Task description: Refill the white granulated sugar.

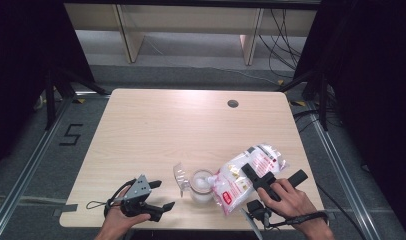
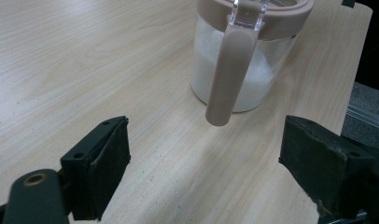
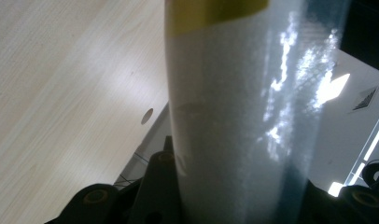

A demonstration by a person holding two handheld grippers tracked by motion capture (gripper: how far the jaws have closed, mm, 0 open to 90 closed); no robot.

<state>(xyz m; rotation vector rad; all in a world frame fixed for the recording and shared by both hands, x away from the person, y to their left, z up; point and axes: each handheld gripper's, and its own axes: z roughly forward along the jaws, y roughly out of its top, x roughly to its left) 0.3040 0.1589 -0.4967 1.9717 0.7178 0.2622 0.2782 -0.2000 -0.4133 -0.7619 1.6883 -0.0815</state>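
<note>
Evidently we pinch the red-and-white plastic bag point(image 1: 246, 177) in our right gripper point(image 1: 255, 176), tilted to pour into the clear pink-rimmed jar point(image 1: 201, 185); our left gripper point(image 1: 160, 195), jaws spread, waits beside.

The clear glass jar with white powder and a pinkish-brown lid ring point(image 2: 243, 56) is cut off by the left gripper view's top edge. In the right gripper view the clear plastic bag with red print point(image 3: 243, 116) hides the right gripper's jaws; its print is too small to read in the high view.
</note>
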